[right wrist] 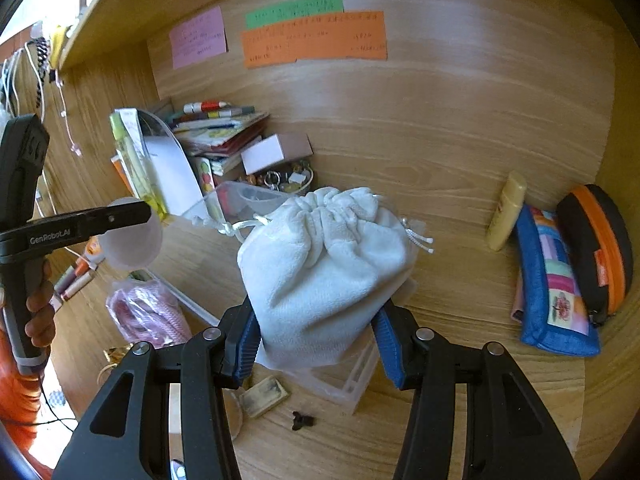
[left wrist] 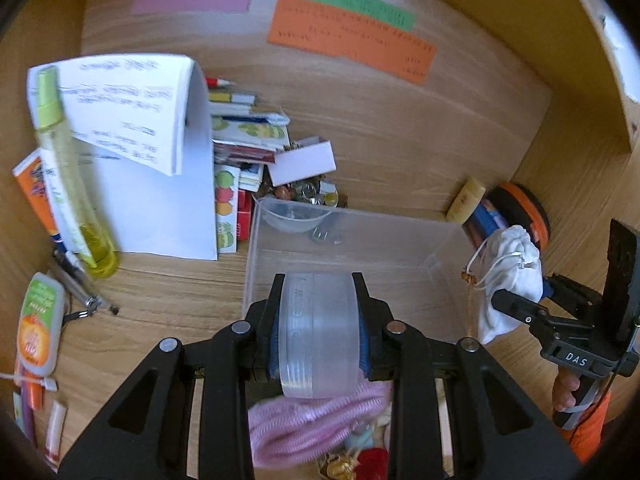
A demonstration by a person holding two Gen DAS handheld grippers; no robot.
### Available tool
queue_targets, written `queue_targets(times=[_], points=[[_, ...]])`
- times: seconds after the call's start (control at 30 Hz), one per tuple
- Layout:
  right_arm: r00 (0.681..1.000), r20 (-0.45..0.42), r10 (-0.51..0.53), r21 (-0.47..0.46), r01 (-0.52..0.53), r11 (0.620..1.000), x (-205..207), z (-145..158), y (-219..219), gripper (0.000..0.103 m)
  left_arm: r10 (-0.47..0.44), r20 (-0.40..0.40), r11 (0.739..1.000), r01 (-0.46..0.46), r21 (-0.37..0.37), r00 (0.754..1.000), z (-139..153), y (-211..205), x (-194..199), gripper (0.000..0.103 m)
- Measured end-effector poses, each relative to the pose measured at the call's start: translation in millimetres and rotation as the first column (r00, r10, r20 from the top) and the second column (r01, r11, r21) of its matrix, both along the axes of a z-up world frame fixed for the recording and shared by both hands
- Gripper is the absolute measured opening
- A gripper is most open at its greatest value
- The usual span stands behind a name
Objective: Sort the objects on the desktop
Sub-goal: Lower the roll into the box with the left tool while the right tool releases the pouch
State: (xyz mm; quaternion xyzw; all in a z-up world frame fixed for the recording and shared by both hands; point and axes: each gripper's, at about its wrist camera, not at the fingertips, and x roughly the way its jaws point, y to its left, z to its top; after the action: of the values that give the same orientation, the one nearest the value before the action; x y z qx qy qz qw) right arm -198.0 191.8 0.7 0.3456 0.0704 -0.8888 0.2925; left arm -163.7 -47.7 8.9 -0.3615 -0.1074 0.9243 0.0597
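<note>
The left tool (left wrist: 318,336) pinches a clear jar (left wrist: 318,332) above the near rim of the clear bin (left wrist: 348,236); the right tool (right wrist: 316,336) pinches a white pouch (right wrist: 324,268) over the same bin. The jar looks smooth and could slip from the pads. The pouch is gripped low on soft cloth, so it may sag free. The two tools are close and could collide.

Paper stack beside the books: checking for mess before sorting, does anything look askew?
Yes. The white printed paper stack has its top sheets curled over, with a yellow-green clear spray bottle lying across them.
</note>
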Motion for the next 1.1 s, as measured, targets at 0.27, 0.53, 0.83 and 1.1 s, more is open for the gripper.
queue_targets(times=[0.27, 0.53, 0.83, 1.1], points=[[0.999, 0.046, 0.022, 0.036, -0.023, 0.999, -17.7, -16.8, -11.8, 0.047, -0.052, 0.057, 0.998, 0.054, -0.034, 0.997, -18.9, 10.9, -28.7, 0.029], [0.997, 0.078, 0.024, 0.071, -0.029, 0.997, -29.0, -32.6, -23.8, 0.047, -0.090, 0.125, 0.995, 0.095, -0.037, 0.988, -38.8, 14.3, -49.6, 0.029], [0.997, 0.071, 0.033, 0.155, -0.044, 0.987, -30.5, -41.1, -42.2, 0.049, -0.104, 0.169, 0.989, 0.119, -0.083, 0.980, -50.7, 20.6, -56.1, 0.029], [0.999, -0.030, 0.035, 0.218, -0.028, 0.976, -16.5, -29.3, -47.9, 0.066, -0.109, 0.142, 0.985, 0.126, -0.116, 0.984, -42.8, 26.3, -48.0, 0.029]])
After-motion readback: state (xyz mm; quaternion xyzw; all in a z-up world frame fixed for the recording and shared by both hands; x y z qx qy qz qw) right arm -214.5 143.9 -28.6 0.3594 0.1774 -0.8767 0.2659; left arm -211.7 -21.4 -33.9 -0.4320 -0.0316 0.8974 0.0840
